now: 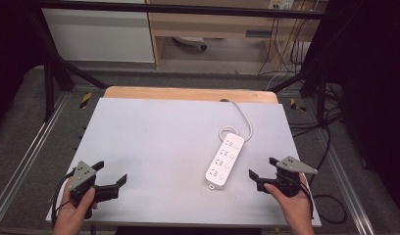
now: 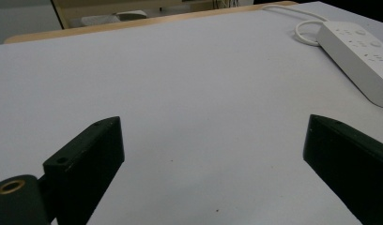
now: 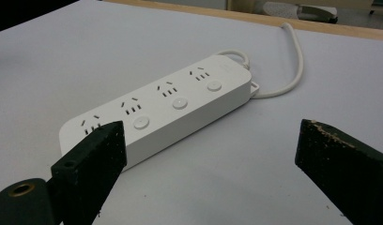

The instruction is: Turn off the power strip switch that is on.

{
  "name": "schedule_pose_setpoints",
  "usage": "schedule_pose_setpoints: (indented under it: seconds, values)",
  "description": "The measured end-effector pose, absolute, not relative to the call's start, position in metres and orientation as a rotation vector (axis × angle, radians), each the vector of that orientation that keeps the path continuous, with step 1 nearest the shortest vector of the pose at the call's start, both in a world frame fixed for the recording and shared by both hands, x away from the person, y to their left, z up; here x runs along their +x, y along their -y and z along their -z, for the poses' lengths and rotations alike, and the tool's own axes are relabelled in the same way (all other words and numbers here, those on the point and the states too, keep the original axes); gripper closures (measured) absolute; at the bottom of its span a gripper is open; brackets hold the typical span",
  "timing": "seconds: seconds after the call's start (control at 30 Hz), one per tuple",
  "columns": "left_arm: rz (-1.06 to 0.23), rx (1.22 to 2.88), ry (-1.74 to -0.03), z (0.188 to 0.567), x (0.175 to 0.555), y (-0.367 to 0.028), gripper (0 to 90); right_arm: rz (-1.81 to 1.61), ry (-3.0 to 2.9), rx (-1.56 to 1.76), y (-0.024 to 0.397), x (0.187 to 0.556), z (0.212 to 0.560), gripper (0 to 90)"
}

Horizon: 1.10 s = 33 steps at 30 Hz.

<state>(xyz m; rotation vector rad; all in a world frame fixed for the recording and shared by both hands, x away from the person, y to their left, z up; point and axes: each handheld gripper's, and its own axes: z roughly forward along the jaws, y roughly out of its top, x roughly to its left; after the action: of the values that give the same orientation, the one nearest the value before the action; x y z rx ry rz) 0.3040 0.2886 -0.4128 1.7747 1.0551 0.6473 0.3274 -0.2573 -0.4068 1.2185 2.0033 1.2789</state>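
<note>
High view: white four-socket power strip [image 1: 225,160] lies flat near the right gripper [image 1: 264,168], fingers released.

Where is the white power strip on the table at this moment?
In the high view, the power strip lies on the right half of the table, just left of the right gripper, with its cable running to the far edge.
</note>
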Motion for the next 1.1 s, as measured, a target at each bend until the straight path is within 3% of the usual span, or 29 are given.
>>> schedule_pose_setpoints:
  seconds: [0.47,0.73,0.9,1.1]
  values:
    - [-0.652,1.790,-1.058,0.415,0.306,-0.288,5.4,-1.303,-2.051,1.144,0.243,0.343,0.398,20.4]
    - [-0.655,1.792,-1.057,0.415,0.306,-0.288,5.4,-1.323,-2.045,1.107,0.234,0.353,0.392,38.1]
    - [-0.657,1.807,-1.054,0.416,0.306,-0.288,5.4,-1.359,-2.064,1.103,0.230,0.360,0.389,57.1]
    - [-0.657,1.805,-1.052,0.416,0.306,-0.287,5.4,-1.348,-2.090,1.106,0.225,0.367,0.390,68.1]
